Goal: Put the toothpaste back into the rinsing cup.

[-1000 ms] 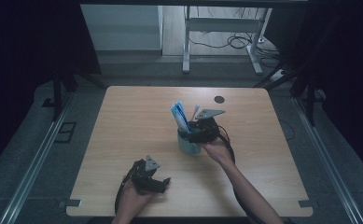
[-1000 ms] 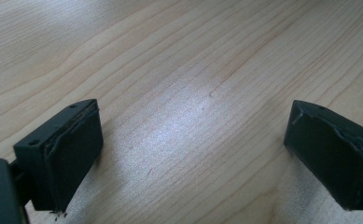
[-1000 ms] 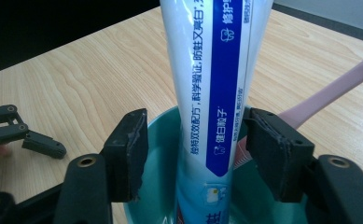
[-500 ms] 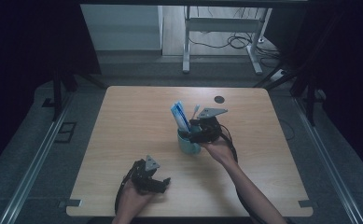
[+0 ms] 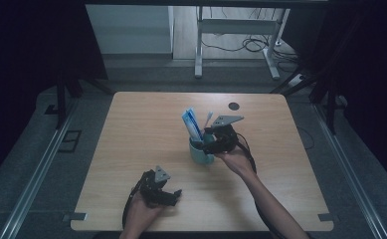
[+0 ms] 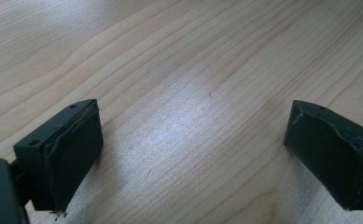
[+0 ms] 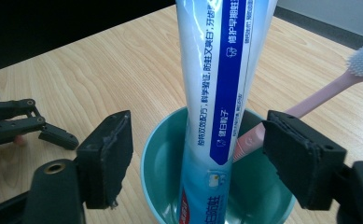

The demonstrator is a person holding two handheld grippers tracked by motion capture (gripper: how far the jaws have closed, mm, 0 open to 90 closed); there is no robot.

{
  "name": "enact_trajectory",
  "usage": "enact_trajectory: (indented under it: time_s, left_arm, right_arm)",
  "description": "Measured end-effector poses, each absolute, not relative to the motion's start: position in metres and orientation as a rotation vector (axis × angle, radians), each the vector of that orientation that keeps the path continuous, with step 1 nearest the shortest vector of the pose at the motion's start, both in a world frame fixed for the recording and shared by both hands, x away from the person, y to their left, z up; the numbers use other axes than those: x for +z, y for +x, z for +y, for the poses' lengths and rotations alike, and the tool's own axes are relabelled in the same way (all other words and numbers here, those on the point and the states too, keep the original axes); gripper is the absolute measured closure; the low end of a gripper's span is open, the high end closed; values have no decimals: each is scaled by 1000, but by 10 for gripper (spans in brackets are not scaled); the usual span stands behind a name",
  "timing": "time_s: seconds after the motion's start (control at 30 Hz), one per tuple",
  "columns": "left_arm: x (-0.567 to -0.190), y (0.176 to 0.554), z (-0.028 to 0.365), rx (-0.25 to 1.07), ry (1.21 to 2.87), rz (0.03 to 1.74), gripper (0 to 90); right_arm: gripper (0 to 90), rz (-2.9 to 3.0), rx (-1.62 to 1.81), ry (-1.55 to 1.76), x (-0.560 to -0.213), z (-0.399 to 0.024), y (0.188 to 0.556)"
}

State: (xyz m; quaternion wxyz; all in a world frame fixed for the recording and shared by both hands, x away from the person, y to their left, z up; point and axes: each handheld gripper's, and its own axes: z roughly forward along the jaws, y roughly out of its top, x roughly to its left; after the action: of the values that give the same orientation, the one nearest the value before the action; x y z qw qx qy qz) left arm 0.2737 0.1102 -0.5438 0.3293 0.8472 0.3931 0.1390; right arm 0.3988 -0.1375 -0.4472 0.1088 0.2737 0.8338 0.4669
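Dark walls and a grey floor sit all around my wooden table [image 5: 146,129], and some cables lie on the floor far behind it. Near the middle of the table stands a green cup [image 5: 199,152]. It stands up straight. Inside the cup is a blue and white tube of toothpaste [image 5: 191,123], and it leans up and out of the cup. A pink toothbrush [image 5: 208,119] with a white head stands in the cup too, just beside the tube.

My right claw [image 5: 216,142] is right at the cup, on its right side, with my hand behind it. From the right gripper view I look down into the cup [image 7: 160,154], with the tube [image 7: 221,93] standing tall between the two black jaws. The toothbrush [image 7: 338,86] leans off to one side, close to one jaw. The jaws have just been opening, and now they stand wide. They do not press on the tube, so the right claw is let go.

My left claw [image 5: 168,195] rests low on the table near my edge, well apart from the cup. In the left gripper view its two jaws stand far apart over bare wood [image 6: 188,93], with nothing between them. That claw is let go too
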Motion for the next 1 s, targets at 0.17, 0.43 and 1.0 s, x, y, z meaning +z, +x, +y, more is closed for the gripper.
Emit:
enact_trajectory:
  time_s: [0.17, 0.43, 1.0]
  left_arm:
    - [-544, 274, 110, 363, 2217, 1029, 44]
    - [-544, 274, 110, 363, 2218, 1029, 43]
    - [-544, 274, 110, 366, 2219, 1027, 44]
  right_arm:
    - [212, 2456, 1364, 785, -443, -138, 395]
    - [190, 2472, 1346, 770, -442, -142, 391]
    - [175, 2467, 1328, 771, -441, -162, 382]
